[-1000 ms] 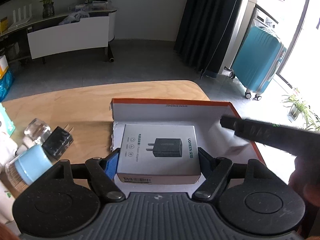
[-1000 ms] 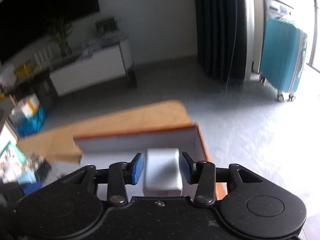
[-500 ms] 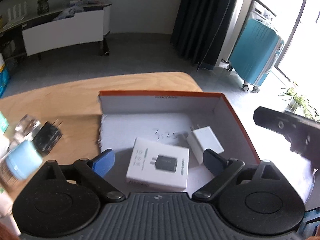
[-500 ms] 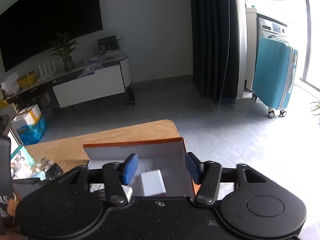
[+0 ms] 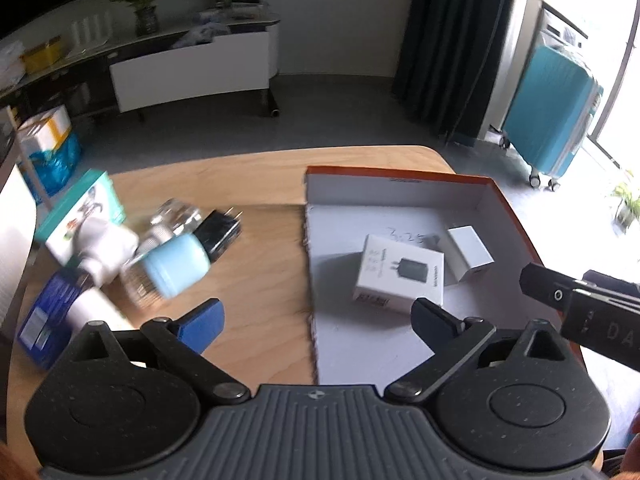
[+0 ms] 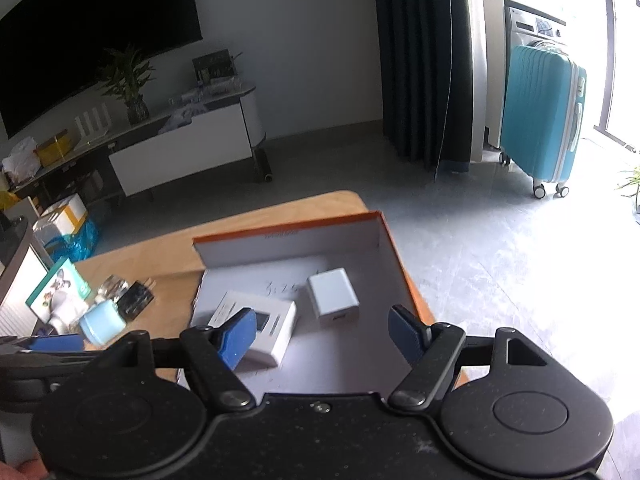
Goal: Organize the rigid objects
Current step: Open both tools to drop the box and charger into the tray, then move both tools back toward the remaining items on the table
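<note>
While my left fingers (image 5: 316, 316) and right fingers (image 6: 324, 330) have just spread wide and grip nothing, the adapter box (image 5: 400, 274) and white charger (image 5: 469, 253) lie side by side inside the orange-rimmed tray (image 5: 400, 174) on the table (image 5: 260, 280).

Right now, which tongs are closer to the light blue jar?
Left. The left tongs hang beside the light blue jar, one finger close to it; the right tongs hang over the orange box, farther off. Both have just been opening, nothing gripped.
</note>
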Demonstrator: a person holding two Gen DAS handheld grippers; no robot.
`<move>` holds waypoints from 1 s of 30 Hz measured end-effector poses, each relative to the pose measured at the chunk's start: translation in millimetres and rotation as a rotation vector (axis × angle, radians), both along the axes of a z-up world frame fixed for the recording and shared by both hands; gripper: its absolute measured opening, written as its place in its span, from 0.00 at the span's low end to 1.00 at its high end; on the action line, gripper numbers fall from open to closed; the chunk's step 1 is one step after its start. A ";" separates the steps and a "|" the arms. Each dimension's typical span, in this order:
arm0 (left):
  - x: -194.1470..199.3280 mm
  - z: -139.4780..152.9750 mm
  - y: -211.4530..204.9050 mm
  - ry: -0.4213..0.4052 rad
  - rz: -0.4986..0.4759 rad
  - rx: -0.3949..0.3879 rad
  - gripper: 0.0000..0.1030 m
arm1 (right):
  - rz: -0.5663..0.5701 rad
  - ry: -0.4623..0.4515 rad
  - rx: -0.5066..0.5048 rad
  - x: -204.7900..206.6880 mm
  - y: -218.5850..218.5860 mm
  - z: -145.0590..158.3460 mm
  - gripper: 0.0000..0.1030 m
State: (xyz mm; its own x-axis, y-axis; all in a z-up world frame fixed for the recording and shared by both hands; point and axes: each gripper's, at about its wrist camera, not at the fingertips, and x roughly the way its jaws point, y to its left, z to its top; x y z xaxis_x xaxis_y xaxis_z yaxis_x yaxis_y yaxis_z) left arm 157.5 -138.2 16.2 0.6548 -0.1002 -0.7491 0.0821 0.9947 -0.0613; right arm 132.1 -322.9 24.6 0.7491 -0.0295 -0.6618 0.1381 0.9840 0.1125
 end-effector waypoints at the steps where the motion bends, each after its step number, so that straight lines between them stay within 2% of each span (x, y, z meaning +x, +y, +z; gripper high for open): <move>1: -1.9 0.7 2.8 0.003 0.005 -0.003 1.00 | 0.009 0.010 0.013 -2.5 4.8 -0.7 0.84; 30: -41.2 7.5 86.2 -0.028 0.170 -0.021 0.99 | 0.193 0.057 0.013 -16.3 91.9 -7.7 0.84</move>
